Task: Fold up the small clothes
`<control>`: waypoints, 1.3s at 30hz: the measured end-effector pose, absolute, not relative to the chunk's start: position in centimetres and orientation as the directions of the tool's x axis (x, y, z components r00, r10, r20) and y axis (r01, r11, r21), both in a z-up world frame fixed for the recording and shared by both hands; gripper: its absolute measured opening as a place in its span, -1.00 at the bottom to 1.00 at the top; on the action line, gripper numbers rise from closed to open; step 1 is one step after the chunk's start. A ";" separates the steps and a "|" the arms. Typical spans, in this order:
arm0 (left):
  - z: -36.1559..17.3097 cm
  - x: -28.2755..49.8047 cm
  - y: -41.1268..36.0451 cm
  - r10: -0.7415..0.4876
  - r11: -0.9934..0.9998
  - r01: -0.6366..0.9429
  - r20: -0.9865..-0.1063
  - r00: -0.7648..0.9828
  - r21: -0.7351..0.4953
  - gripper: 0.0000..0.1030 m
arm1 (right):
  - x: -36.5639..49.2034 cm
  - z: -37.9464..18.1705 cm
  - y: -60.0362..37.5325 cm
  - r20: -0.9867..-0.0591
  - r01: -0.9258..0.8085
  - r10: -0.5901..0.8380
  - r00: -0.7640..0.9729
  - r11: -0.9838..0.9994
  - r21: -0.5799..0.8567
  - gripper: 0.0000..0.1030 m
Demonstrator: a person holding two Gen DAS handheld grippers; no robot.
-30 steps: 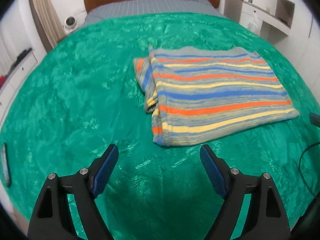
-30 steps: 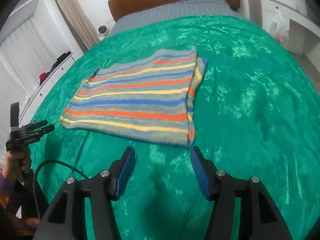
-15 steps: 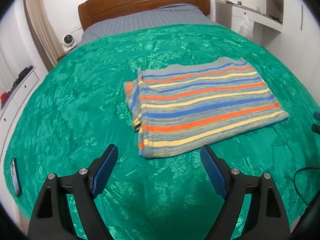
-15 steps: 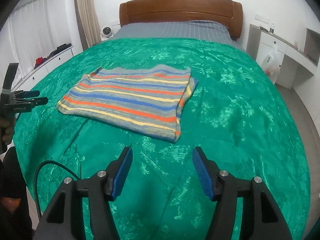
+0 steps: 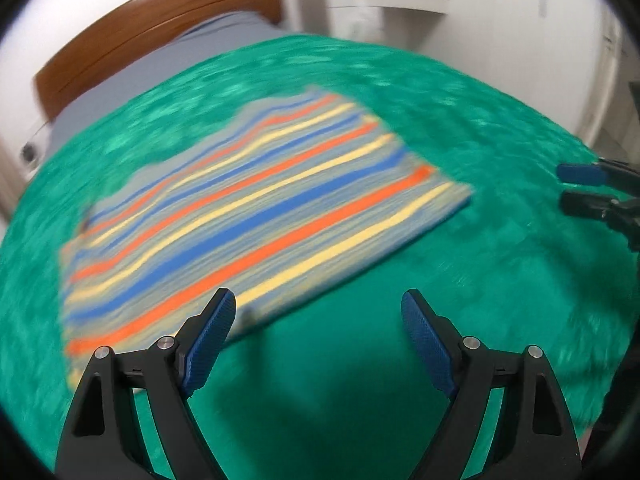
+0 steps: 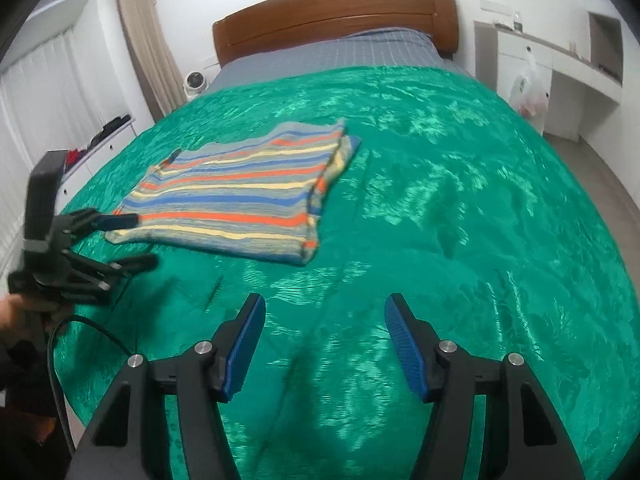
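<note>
Striped garment (image 6: 240,196) lying folded on the green bedspread (image 6: 460,240), both grippers empty.

The garment rests flat as a rectangle toward the left half of the bed, with one side doubled over along its right edge in the right wrist view; at least one fold appears done, and a further fold to a smaller packet probably remains. The left gripper (image 5: 318,328) hovers at the garment's near edge, jaws wide apart, holding nothing; whether one pad touches the cloth cannot be told through the blur. The right gripper (image 6: 324,340) hangs over bare bedspread, well apart from the garment, jaws likewise wide apart and empty.
</note>
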State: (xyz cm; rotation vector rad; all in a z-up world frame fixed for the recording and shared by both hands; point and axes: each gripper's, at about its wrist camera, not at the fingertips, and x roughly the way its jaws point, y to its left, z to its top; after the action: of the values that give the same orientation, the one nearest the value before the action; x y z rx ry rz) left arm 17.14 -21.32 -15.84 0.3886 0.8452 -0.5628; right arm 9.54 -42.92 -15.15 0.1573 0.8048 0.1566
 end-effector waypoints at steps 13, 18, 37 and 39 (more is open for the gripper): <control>-19.6 18.3 -32.7 -0.397 0.629 0.758 -0.766 0.506 0.174 -0.34 | 16.9 -14.8 -47.0 -0.639 -0.245 0.447 0.626 0.891 0.383 0.27; -19.2 18.6 -31.7 -0.417 0.674 0.727 -0.744 0.522 0.132 -0.91 | 26.3 -18.0 -47.8 -0.645 -0.213 0.547 0.533 0.825 0.524 0.27; -12.3 18.8 -14.9 -0.543 0.832 0.476 -0.587 0.601 -0.283 -0.93 | 39.5 -13.1 -37.5 -0.581 -0.217 0.654 0.486 0.733 0.644 -0.83; -12.1 18.8 -11.8 -0.518 0.854 0.417 -0.582 0.627 -0.310 -0.93 | 40.0 -12.0 -34.1 -0.566 -0.258 0.678 0.468 0.718 0.646 -0.83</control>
State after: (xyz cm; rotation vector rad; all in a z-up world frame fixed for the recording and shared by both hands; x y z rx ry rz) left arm 18.79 -11.85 -12.11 -0.1503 0.7132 -0.5382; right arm 39.97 -34.15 -12.03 0.5196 0.9142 0.6066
